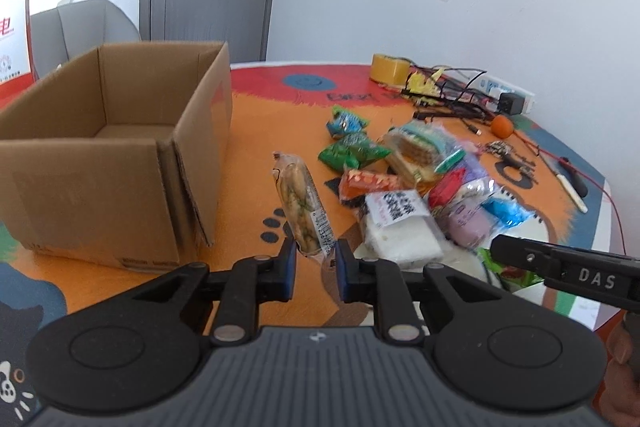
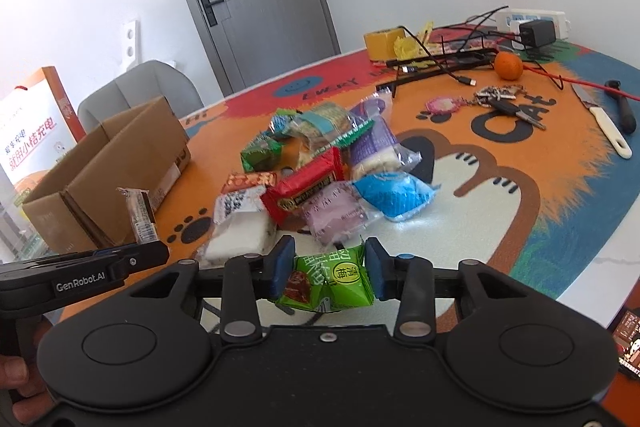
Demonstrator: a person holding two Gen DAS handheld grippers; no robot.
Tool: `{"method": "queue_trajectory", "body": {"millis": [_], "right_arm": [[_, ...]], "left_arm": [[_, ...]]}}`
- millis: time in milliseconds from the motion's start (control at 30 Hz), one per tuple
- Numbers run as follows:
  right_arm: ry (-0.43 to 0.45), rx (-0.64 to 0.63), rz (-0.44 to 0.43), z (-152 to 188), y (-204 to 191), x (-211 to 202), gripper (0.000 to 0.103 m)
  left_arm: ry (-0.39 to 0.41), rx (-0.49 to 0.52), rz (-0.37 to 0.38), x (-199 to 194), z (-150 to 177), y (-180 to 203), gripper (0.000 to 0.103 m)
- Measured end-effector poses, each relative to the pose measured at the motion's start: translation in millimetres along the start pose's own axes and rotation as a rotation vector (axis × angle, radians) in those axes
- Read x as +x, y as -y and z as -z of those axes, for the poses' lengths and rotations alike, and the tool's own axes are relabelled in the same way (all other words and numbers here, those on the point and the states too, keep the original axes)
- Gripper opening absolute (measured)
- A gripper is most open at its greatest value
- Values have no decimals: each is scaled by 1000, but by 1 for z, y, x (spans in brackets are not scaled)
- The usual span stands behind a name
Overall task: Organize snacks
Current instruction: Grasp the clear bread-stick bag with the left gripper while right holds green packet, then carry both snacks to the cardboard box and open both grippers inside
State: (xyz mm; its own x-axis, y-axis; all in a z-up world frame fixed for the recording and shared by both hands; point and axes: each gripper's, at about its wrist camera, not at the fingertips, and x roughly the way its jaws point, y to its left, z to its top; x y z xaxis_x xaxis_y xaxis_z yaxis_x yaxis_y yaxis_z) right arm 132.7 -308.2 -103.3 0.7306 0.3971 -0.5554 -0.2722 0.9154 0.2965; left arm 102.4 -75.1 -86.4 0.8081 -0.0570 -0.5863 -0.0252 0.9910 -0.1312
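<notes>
Nearest the lens in the left wrist view, the left tool is pressed together on the lower end of a long clear biscuit pack. Both blue pads pinch the crimped seal, so the pack stands up and away from the camera, its free end pointing toward the middle of the frame. Gripping the flat seal rather than the body likely protects the biscuits from crushing.

At the lower centre of the right wrist view, the right tool is narrowed onto a green plum-candy packet. The pads press on both sides, and the packet bulges between them.

An open cardboard box occupies the left of the left wrist view; what shows of its interior is bare. It is the probable destination, since it stands just beside the loose goods.

The remaining snack pile lies right of centre on the patterned table. Cables, a tape roll and an orange lie behind the pile at upper right and appear unrelated to the task.

Sorting is judged to be at an early stage.
</notes>
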Motion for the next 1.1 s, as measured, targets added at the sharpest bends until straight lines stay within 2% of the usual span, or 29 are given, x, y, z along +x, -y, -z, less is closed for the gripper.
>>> {"method": "queue_trajectory", "body": {"millis": [400,867,1100], "right_arm": [[53,-19,-50,-15,-17,-8,37],[109,-27,-98,-49,-52,4,36],[128,-36,-148,-67,-78,13,36]], "left_arm": [[93,14,-1,-30,-26,1,19],[164,16,-34,-48,-53,-21,19],[183,-8,-59,-55,-61,-41,19]]}}
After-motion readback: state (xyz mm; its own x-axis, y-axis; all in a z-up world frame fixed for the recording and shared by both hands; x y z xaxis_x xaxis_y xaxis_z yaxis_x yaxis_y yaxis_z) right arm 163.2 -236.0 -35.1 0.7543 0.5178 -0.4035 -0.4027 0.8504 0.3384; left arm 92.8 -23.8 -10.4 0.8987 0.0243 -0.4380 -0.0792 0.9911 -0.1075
